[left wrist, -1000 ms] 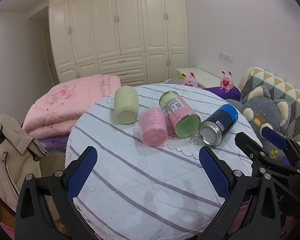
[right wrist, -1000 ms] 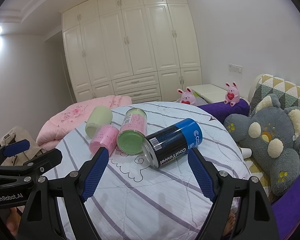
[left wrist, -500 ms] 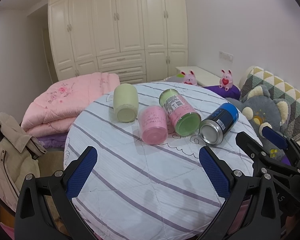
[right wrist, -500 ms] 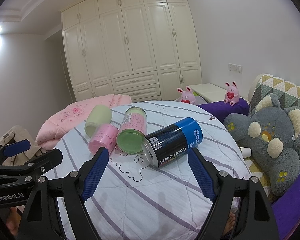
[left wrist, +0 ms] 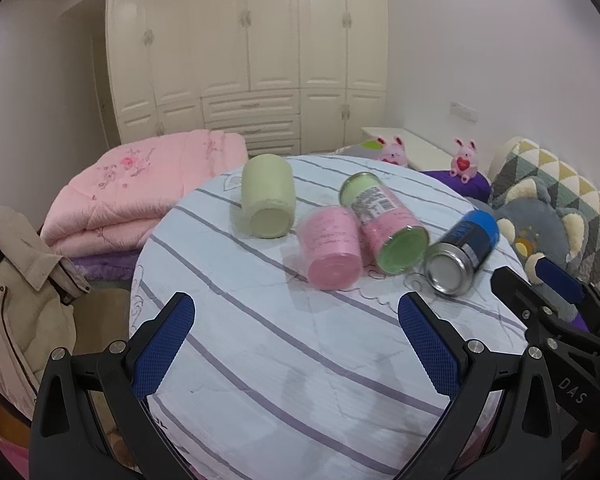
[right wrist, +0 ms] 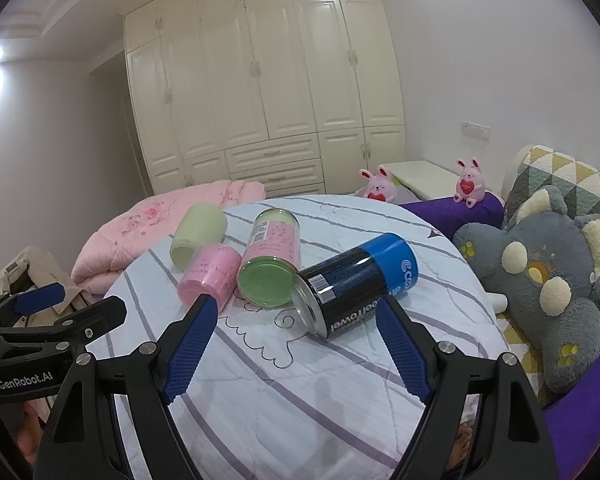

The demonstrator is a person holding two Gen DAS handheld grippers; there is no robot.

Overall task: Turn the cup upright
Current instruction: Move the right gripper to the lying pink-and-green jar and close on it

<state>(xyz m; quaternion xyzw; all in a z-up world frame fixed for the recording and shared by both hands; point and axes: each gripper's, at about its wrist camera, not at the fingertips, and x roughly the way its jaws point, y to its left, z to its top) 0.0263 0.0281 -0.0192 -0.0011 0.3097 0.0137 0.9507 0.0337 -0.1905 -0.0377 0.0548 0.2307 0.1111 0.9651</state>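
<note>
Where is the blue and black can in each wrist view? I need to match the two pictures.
Left wrist view: the blue and black can lies on its side right of centre, at the right end of the row, metal end toward the camera.
Right wrist view: the can lies on its side at centre, just ahead of the open right hand-held gripper.
Shared landmark: the green-ended pink jar touching the can.
</note>
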